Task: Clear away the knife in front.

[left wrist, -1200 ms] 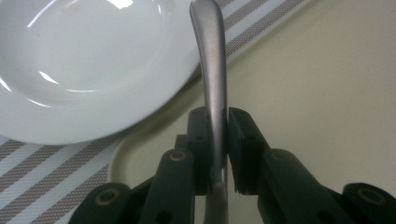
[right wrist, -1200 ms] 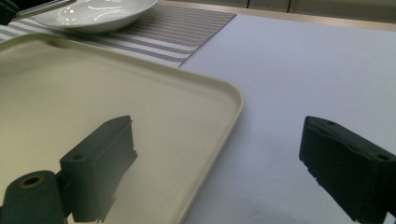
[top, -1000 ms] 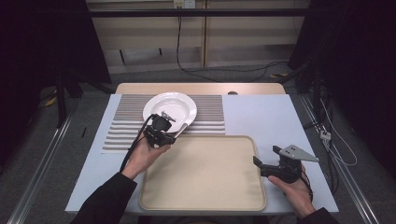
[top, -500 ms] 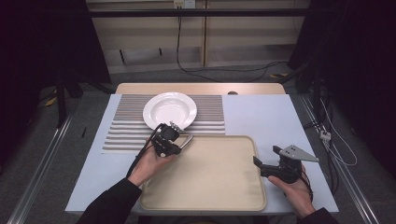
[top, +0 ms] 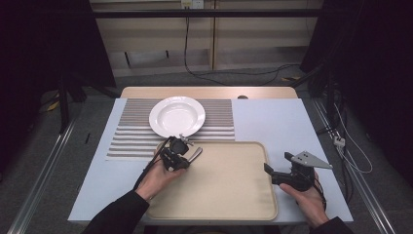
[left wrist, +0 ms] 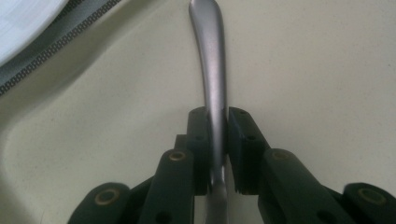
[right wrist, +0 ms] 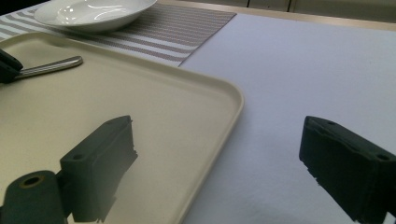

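Beige tray (top: pixel 229 185): at the table's near edge, centre. Left gripper (top: pixel 181 155): over the tray's far-left corner, jaws clenched on a steel utensil handle (left wrist: pixel 212 70) that juts across the tray. Right gripper (top: pixel 271 171): at the tray's right rim, jaws spread wide, grasping nothing. White plate (top: pixel 177 116): on the striped placemat (top: pixel 129 139) toward the far edge, just beyond the tray.

A dim room: grey floor (top: pixel 44 161), pale wooden wall panels (top: pixel 156 39) behind, black cables (top: pixel 214 75) trailing beyond the table (top: pixel 272 117)
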### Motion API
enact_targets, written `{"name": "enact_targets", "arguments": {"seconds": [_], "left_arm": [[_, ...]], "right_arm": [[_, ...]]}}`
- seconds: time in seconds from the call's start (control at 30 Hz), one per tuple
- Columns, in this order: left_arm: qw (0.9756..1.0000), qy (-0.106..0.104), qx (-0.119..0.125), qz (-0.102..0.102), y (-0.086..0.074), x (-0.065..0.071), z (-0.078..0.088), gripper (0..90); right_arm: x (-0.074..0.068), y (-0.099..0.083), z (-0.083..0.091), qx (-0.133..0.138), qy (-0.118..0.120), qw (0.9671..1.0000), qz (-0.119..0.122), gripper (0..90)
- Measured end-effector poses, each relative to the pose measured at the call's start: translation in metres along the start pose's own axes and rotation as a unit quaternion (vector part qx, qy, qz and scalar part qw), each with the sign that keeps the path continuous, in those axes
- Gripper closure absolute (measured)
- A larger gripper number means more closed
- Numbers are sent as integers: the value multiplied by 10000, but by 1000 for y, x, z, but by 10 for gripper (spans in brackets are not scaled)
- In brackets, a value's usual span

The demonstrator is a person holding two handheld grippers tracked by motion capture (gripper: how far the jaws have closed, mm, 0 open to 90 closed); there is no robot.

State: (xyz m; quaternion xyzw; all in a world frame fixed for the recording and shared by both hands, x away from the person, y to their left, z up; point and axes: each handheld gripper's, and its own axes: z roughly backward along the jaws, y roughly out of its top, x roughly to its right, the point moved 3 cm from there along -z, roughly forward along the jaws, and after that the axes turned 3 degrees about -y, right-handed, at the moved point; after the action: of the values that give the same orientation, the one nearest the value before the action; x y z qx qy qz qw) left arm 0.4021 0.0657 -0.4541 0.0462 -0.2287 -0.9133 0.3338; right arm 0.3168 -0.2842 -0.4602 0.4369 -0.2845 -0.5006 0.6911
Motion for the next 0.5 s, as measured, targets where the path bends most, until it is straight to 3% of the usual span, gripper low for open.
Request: {"name": "enact_targets", "arguments": {"seconds": [0.17, 0.27, 0.43, 0.5], "left_arm": [[9997, -169, 165, 76, -7, -3, 2, 790], [9997, -64, 211, -74, -8, -4, 2, 761], [9995, -21, 278, -136, -10, -9, 1, 628], [9992, 99, 355, -148, -11, -12, 0, 480]], "right_arm": [[0, 0, 0, 9, 5, 10000, 16, 100], [0, 0, 0, -2, 5, 10000, 6, 100], [0, 0, -1, -3, -2, 10000, 39, 101], [0, 0, 0, 0, 7, 10000, 28, 101]]}}
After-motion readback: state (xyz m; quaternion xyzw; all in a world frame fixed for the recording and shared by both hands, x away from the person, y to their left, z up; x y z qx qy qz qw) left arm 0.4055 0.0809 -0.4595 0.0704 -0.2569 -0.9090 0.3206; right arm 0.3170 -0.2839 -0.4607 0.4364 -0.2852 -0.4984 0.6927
